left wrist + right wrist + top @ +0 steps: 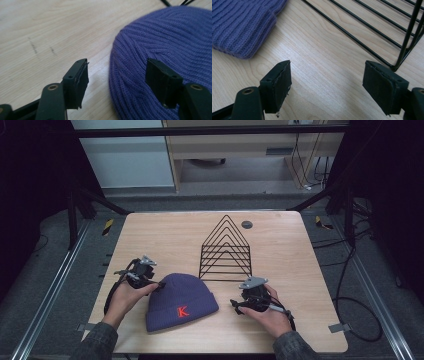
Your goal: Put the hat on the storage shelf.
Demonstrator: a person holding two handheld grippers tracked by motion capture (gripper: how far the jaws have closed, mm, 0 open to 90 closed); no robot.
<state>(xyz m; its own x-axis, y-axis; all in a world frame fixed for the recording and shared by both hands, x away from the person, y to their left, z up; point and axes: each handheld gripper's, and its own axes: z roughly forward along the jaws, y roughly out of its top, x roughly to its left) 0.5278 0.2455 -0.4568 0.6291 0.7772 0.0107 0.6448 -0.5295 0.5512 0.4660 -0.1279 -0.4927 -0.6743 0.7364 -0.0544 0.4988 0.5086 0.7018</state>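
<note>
Purple hat (181,301): on wood surface (165,237), crown edge between left fingers (77,80).
Left gripper (120,82): part-open, not pinching.
Right gripper (329,85): open, empty; rack (372,32) just ahead.

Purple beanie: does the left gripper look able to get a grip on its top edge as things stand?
Probably yes. The left gripper is open and already at the purple beanie: one jaw lies over the knit, the other over bare table beside the edge. Nothing stands between them; the wire rack sits farther back.
</note>
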